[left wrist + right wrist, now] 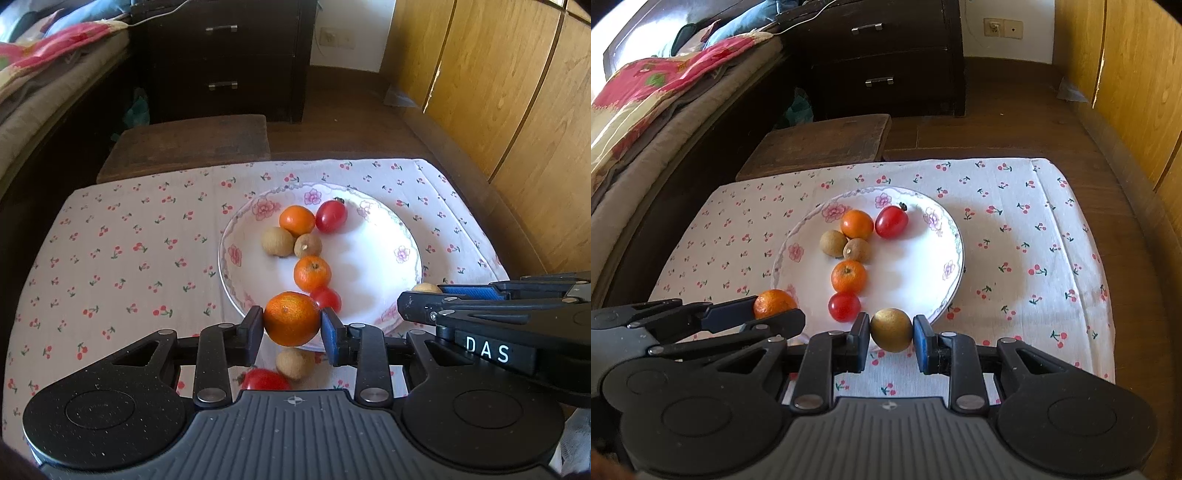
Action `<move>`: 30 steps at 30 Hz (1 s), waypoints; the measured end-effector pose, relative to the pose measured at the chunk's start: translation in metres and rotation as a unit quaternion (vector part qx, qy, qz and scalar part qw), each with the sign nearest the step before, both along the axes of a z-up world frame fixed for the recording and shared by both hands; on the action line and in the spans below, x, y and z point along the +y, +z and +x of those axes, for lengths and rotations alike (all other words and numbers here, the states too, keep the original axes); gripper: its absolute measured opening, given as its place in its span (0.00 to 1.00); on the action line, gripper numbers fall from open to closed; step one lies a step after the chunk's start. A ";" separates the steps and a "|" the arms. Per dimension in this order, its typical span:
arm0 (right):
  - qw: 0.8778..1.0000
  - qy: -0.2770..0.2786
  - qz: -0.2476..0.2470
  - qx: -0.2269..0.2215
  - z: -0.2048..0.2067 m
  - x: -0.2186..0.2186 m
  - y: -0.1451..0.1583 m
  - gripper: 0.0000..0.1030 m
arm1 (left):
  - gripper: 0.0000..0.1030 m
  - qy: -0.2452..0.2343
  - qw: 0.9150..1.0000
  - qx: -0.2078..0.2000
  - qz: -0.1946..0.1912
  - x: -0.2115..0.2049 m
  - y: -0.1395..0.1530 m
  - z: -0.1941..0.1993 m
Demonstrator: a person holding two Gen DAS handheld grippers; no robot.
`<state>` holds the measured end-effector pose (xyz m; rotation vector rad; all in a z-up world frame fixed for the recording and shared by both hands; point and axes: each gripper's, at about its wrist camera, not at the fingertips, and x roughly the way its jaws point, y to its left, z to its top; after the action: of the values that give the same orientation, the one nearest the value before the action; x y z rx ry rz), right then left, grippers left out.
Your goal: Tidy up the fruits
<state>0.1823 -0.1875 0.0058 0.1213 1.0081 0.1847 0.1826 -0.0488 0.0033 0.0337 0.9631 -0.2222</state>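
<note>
The left claw [292,325] is clamped on a tangerine [291,318], one pad on each flank, and holds it just over the plate's [376,254] near rim at about 6 o'clock. The right claw [891,331] is clamped on a brown longan [891,329], carried at the same near edge, toward 5 o'clock of the plate in the right wrist view.

To do this step well, my judgement is that each fruit should be brought in over the white bare part of the plate, lowered until it touches, and only then let go. Round fruit will roll on the glazed surface, so a drop from height risks knocking the row already there. The free space lies at 3 o'clock of that row, which suits the longan. The tangerine could go beside the small tomato [325,298], which sits just beyond the left claw at 1 o'clock and nearly touches the held fruit.

Outward from the claws, the plate carries another tangerine [312,273], two longans [277,241] touching each other, a third tangerine [297,220] and a larger tomato [331,216] at the far end. On the cherry-print cloth [110,258] over the worktop, below the left claw at 6 o'clock, a longan [295,363] and a tomato [264,380] wait off the plate.
</note>
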 end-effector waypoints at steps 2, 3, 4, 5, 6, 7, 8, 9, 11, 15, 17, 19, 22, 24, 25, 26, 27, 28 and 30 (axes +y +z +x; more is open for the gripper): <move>1.000 -0.002 0.001 0.000 0.002 0.000 -0.001 0.27 | 0.39 0.001 1.000 0.000 0.000 0.000 -0.001 0.003; 1.000 -0.002 0.002 0.000 0.004 0.000 -0.001 0.27 | 0.39 0.001 1.000 0.000 0.002 -0.001 -0.001 0.004; 1.000 -0.003 0.001 0.000 0.005 0.000 -0.002 0.27 | 0.39 0.001 1.000 -0.001 0.003 -0.001 -0.002 0.005; 1.000 -0.004 0.001 0.001 0.007 0.000 -0.003 0.27 | 0.39 0.001 1.000 -0.001 0.006 -0.002 -0.002 0.007; 1.000 -0.004 0.001 0.001 0.007 0.000 -0.003 0.27 | 0.39 0.001 1.000 -0.002 0.008 -0.002 -0.003 0.007; 1.000 -0.005 0.002 0.001 0.008 0.000 -0.004 0.27 | 0.39 0.001 1.000 -0.002 0.009 -0.003 -0.003 0.008; 1.000 -0.005 0.003 0.001 0.009 0.000 -0.004 0.27 | 0.39 0.002 1.000 -0.002 0.009 -0.003 -0.003 0.009; 1.000 -0.006 0.004 0.001 0.010 -0.001 -0.005 0.27 | 0.39 0.003 1.000 -0.002 0.008 -0.003 -0.003 0.010; 1.000 -0.007 0.005 0.002 0.012 -0.001 -0.006 0.27 | 0.39 0.003 1.000 -0.001 0.008 -0.003 -0.004 0.012; 1.000 -0.006 0.003 0.005 0.013 0.001 -0.008 0.28 | 0.39 0.003 1.000 -0.001 0.015 -0.003 -0.006 0.013; 1.000 -0.006 0.002 0.006 0.014 0.001 -0.009 0.28 | 0.39 0.004 1.000 -0.001 0.018 -0.004 -0.007 0.014; 1.000 -0.006 0.001 0.006 0.015 0.002 -0.009 0.28 | 0.39 0.004 1.000 0.000 0.018 -0.004 -0.007 0.015; 1.000 -0.007 0.003 0.008 0.016 0.001 -0.010 0.28 | 0.39 0.005 1.000 0.001 0.015 -0.004 -0.008 0.016; 1.000 -0.009 0.003 0.009 0.018 0.000 -0.011 0.28 | 0.39 0.006 1.000 0.003 0.014 -0.004 -0.010 0.017; 1.000 -0.009 0.004 0.010 0.018 0.000 -0.012 0.28 | 0.39 0.007 1.000 0.003 0.014 -0.004 -0.010 0.018; 1.000 -0.009 0.004 0.010 0.019 0.000 -0.013 0.28 | 0.39 0.006 1.000 0.004 0.014 -0.004 -0.011 0.018; 1.000 -0.010 0.003 0.011 0.019 0.000 -0.014 0.28 | 0.39 0.006 1.000 0.005 0.014 -0.004 -0.011 0.019; 1.000 -0.010 0.003 0.011 0.020 0.000 -0.014 0.28 | 0.39 0.007 1.000 0.006 0.014 -0.004 -0.012 0.019; 1.000 -0.011 0.004 0.014 0.021 0.000 -0.016 0.28 | 0.39 0.009 1.000 0.007 0.014 -0.004 -0.013 0.020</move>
<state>0.2029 -0.1878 -0.0101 0.1431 1.0328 0.1668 0.2025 -0.0528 -0.0100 0.0489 0.9809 -0.1937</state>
